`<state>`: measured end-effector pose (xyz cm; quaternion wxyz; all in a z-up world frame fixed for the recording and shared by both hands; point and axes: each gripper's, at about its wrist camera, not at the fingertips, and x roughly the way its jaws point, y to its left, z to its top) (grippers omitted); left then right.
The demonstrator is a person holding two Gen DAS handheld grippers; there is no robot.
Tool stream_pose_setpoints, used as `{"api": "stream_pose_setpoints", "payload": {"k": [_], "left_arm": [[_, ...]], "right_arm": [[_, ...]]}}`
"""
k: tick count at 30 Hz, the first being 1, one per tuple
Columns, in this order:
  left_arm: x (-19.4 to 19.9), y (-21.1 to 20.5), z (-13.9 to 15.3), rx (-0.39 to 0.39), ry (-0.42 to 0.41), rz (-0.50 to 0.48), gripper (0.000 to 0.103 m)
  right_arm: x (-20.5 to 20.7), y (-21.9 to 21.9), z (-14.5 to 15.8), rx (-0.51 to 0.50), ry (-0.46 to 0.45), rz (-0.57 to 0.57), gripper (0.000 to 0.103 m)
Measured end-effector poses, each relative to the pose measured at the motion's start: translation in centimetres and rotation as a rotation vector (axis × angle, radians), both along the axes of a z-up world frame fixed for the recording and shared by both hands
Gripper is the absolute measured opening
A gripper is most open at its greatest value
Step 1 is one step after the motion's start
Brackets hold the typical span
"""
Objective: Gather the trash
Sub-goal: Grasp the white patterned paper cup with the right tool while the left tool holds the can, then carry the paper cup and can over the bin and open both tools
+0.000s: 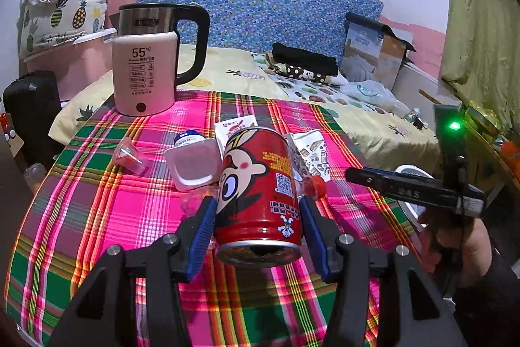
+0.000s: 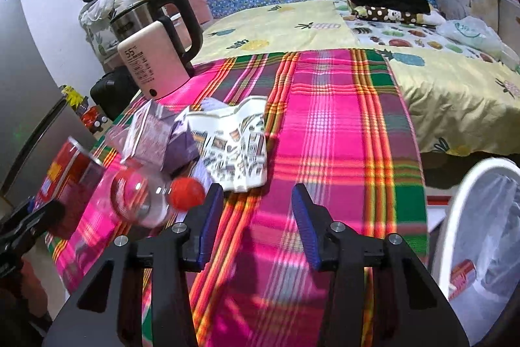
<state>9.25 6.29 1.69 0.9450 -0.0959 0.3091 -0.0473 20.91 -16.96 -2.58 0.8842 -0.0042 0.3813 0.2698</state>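
Note:
A red drinks can [image 1: 260,184] with a cartoon face lies between the blue pads of my left gripper [image 1: 256,200], which is shut on it, slightly above the plaid tablecloth [image 1: 97,217]. Behind the can lie a white plastic tub [image 1: 195,163], a clear pink cup [image 1: 130,155] and printed wrappers [image 1: 312,152]. My right gripper [image 2: 256,194] is open over bare cloth with nothing between its fingers. Just to its left lies a clear bottle [image 2: 143,197] with a red cap [image 2: 187,194], with a printed wrapper [image 2: 234,145] and a purple carton [image 2: 162,139] behind.
A white bin [image 2: 455,200] with a plastic liner stands off the table's right edge and has a red can [image 2: 463,273] inside. A pink kettle [image 1: 146,60] stands at the table's far left. A bed [image 2: 292,28] with clothes and a box lies beyond.

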Motion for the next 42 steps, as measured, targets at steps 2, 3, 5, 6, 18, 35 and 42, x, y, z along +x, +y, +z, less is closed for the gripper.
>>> {"api": "stream_pose_setpoints", "payload": {"k": [2,3,5,6,18,35,42], "left_arm": [[0.3,0.3,-0.2,-0.004,0.003,0.003,0.054],[0.6,0.4,-0.3,-0.005,0.006,0.004,0.054],[0.8,0.6,-0.4,-0.008,0.009,0.006,0.054],[0.9,0.6,-0.4,-0.009,0.011,0.007,0.054],[1.3,0.4,-0.4,-0.01,0.018,-0.008,0.054],[1.5,-7.5,0.7,0.005,0.01,-0.19,0.054],[2.2,-12.3,0.6,0.014,0.015,-0.299,0.054]], "right_arm": [[1.0,0.5,-0.3,0.001,0.012,0.006,0.045],[1.2,0.6,-0.4,0.002,0.016,0.009,0.045],[2.0,1.1,-0.8,0.007,0.028,0.018,0.045],[2.4,1.4,-1.1,0.008,0.037,0.023,0.045],[1.8,0.2,-0.6,0.025,0.033,-0.005,0.022],[-4.3,-9.3,1.5,0.072,0.003,-0.189,0.022],[-5.2,-12.7,1.2,0.079,-0.002,-0.295,0.022]]}}
